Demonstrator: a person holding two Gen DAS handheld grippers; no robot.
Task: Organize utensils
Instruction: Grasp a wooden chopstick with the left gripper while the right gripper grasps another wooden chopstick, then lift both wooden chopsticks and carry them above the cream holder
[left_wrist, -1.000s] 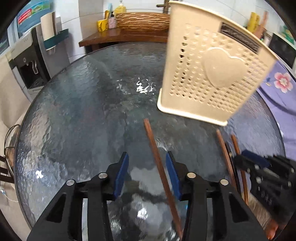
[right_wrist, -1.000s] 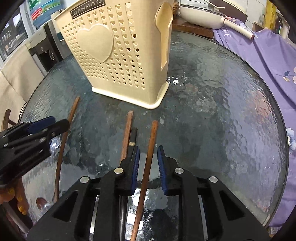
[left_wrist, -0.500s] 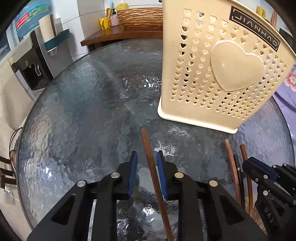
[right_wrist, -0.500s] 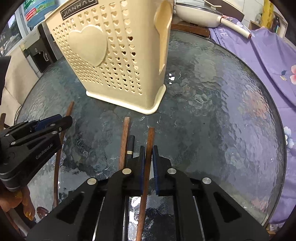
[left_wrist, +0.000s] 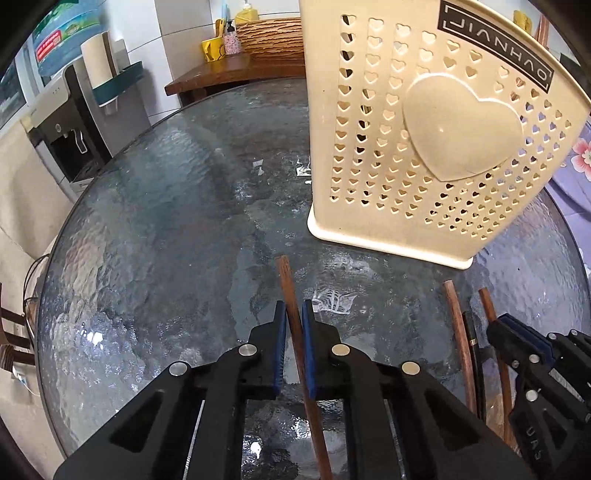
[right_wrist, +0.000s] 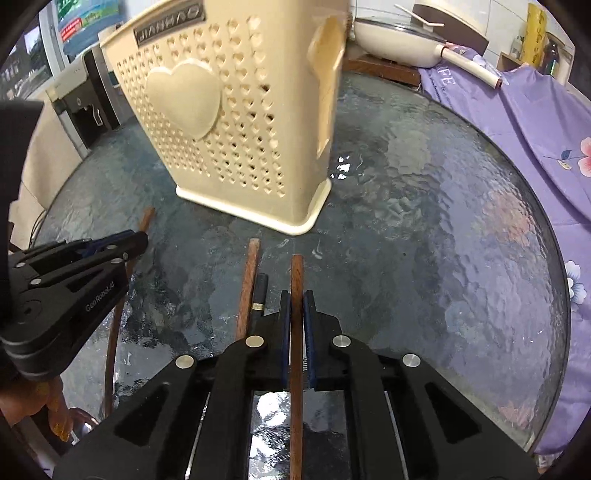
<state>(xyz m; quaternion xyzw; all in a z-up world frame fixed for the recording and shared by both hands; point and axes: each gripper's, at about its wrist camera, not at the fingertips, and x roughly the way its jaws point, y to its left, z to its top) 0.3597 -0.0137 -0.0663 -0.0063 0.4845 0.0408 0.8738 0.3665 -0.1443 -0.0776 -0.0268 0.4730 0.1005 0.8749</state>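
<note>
A cream utensil holder (left_wrist: 421, 140) with heart holes stands on the round glass table (left_wrist: 155, 229); it also shows in the right wrist view (right_wrist: 236, 122). My left gripper (left_wrist: 293, 314) is shut on a brown wooden handle (left_wrist: 288, 284). My right gripper (right_wrist: 296, 301) is shut on another brown wooden handle (right_wrist: 296, 273). Beside it lie a third brown handle (right_wrist: 249, 280) and a black handle (right_wrist: 259, 291). The left gripper's body (right_wrist: 70, 280) shows at the left of the right wrist view, and the right gripper's body (left_wrist: 535, 376) at the right of the left wrist view.
A water dispenser (left_wrist: 62, 122) stands beyond the table's left edge. A wooden shelf with a wicker basket (left_wrist: 269, 37) is behind. A purple flowered cloth (right_wrist: 524, 122) and a white pan (right_wrist: 402, 44) lie to the right.
Both grippers have closed onto their wooden handles. Both have moved closer to the utensil holder, which now looms larger.
</note>
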